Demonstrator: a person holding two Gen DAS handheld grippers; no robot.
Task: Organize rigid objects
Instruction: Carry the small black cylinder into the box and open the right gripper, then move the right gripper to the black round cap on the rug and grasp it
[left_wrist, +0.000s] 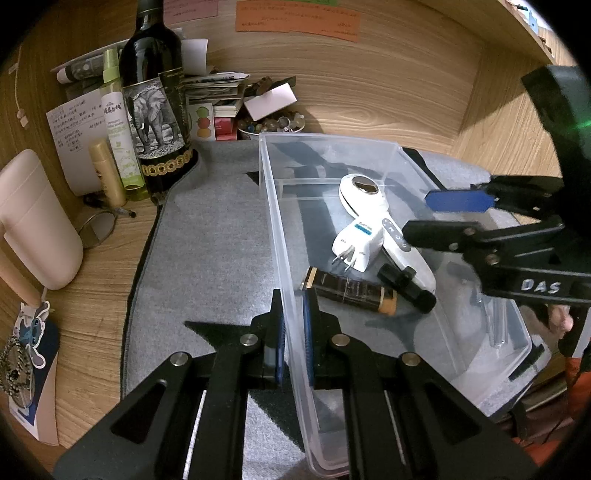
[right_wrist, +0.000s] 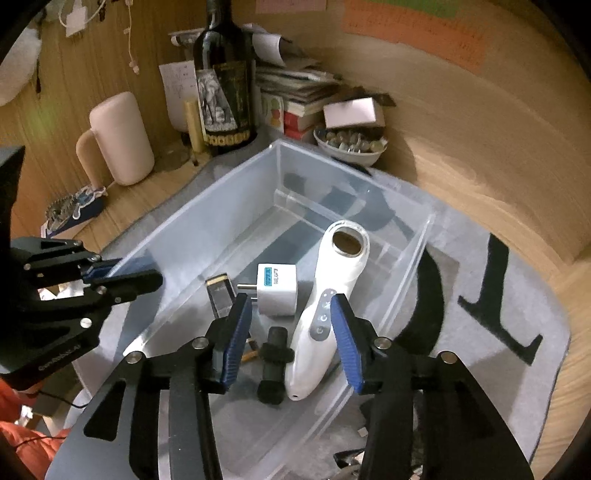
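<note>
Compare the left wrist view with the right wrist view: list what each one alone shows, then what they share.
Left wrist only: a green spray bottle beside the wine bottle, and a pen on the desk.

Right wrist only: the mat's black letter shapes beyond the bin's far side.

Both: the clear bin holding white device, plug adapter, black part and brown tube; left claw clamped on its wall, right claw open above.

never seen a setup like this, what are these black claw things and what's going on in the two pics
Each claw is a hand-held two-finger tool with a wide-angle camera on it; a person carries one in each hand. One picture looks along the left tool, the other along the right tool. The left tool is clamped on the wall of a clear plastic bin that sits on a grey mat. The right tool hangs open above the bin, holding nothing. Inside lie a white handheld device, a white plug adapter, a brown tube and a small black part.
</note>
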